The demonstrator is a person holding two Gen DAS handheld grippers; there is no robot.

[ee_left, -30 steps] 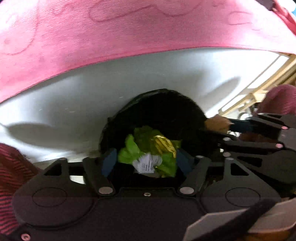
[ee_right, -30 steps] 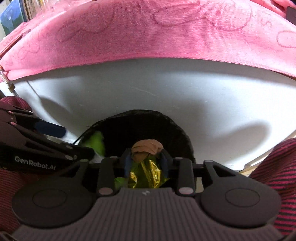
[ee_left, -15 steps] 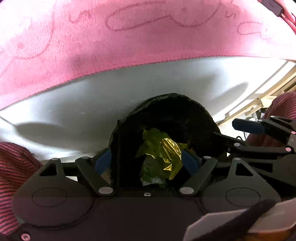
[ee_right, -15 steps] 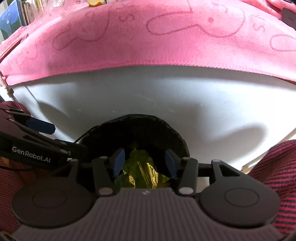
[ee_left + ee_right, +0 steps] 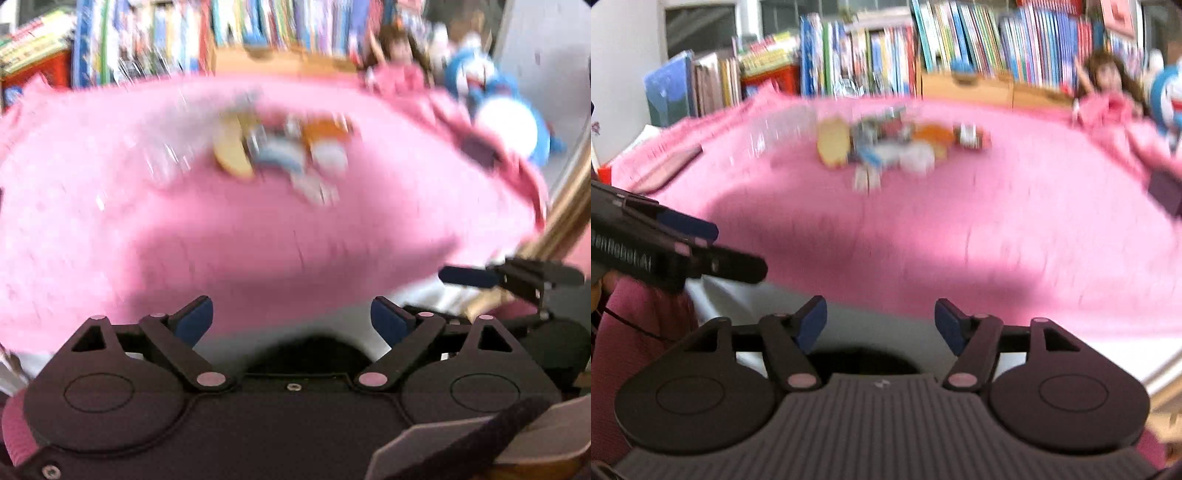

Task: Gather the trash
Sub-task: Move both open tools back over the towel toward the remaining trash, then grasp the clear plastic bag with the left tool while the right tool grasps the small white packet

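A blurred heap of trash [image 5: 284,151] [image 5: 894,147] lies in the middle of the pink cloth [image 5: 221,229] [image 5: 960,229] on the table, with a yellowish piece, an orange piece and white wrappers in it. My left gripper [image 5: 291,319] is open and empty, well short of the heap. My right gripper [image 5: 881,325] is likewise open with nothing between its fingers. Below both grippers, the dark rim of the black trash bag [image 5: 314,354] [image 5: 860,360] shows at the table's white front edge. Each gripper appears at the side of the other's view.
A row of books [image 5: 923,48] stands behind the table. A doll [image 5: 1108,85] and a blue-and-white plush toy [image 5: 506,118] sit at the back right. A dark small object [image 5: 1165,190] lies on the cloth at the right. A person's pink sleeve [image 5: 639,332] is at the left.
Both grippers have let go of their trash into the black bag and risen from it. The views now tilt up over the tabletop. Both sets of fingers stand wider apart.
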